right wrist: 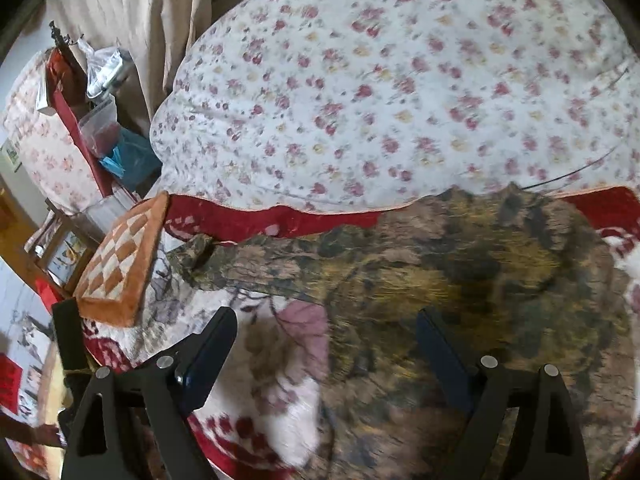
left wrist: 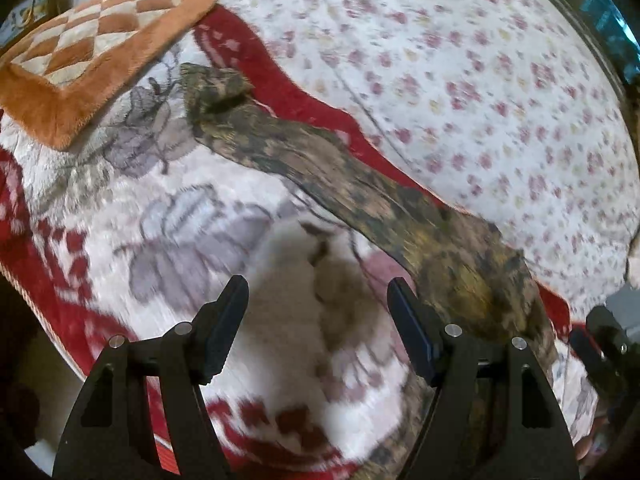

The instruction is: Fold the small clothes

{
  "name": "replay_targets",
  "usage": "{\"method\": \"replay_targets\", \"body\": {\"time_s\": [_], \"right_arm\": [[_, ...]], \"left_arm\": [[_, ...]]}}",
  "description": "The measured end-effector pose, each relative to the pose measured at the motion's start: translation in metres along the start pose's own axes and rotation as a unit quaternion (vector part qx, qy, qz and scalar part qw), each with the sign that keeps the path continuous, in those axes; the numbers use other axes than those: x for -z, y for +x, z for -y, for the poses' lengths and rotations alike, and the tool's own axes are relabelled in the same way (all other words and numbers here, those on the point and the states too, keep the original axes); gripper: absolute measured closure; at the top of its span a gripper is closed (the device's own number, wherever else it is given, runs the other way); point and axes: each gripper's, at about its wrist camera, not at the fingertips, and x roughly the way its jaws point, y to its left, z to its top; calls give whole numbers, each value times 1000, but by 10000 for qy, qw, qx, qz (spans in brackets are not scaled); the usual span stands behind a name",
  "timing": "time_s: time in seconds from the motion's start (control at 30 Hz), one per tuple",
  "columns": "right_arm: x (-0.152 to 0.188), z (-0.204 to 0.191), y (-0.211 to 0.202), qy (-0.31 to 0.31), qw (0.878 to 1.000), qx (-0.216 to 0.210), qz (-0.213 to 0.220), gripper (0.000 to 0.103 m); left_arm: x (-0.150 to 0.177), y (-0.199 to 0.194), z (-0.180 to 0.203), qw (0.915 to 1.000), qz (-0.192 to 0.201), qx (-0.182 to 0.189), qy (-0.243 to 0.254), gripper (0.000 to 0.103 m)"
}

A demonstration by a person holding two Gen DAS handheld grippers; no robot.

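Observation:
A small brown and dark mottled garment [left wrist: 360, 184] lies spread on a red and white butterfly blanket [left wrist: 180, 240]. One long narrow part of it runs to the far left. In the right wrist view the garment [right wrist: 460, 280] fills the lower right. My left gripper [left wrist: 318, 300] is open and empty above the blanket, with the garment's edge by its right finger. My right gripper [right wrist: 326, 340] is open, its right finger over the garment and its left finger over the blanket [right wrist: 280, 360]. The right gripper also shows in the left wrist view [left wrist: 604, 344].
An orange and cream checkered cushion [left wrist: 92, 52] lies at the blanket's far left, also in the right wrist view [right wrist: 124, 260]. A white floral quilt [left wrist: 460, 80] covers the bed beyond [right wrist: 380, 80]. Shelves, bags and a curtain [right wrist: 132, 32] stand past the bed's left side.

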Motion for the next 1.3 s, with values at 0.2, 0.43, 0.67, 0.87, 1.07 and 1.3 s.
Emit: {"method": "replay_targets", "body": {"time_s": [0.2,0.43,0.67,0.87,1.07,1.3], "right_arm": [[-19,-16,60,56,9991,-183,-377,25],[-26,-9,101,160,9976,-322,-590,42],[-34,-15,129,136,9957,-578,-712,44],[-34,-22,157,194,9924,-788,-921,44],[-32,-20,172,178,9909,-879,-1003,46],[-31,-11,176,250,9888,-998,-1077,52]], "left_arm": [[-40,23,-36,9994,-67,-58,-345,31],[-65,49,-87,9956,-203,-68,-917,31],[-99,81,-119,9906,-287,-158,-1329,31],[-147,123,-135,9878,-47,-824,-1322,37],[-164,153,-134,9893,-25,-1150,-899,95],[-150,119,-121,9964,467,-472,-526,100]]}}
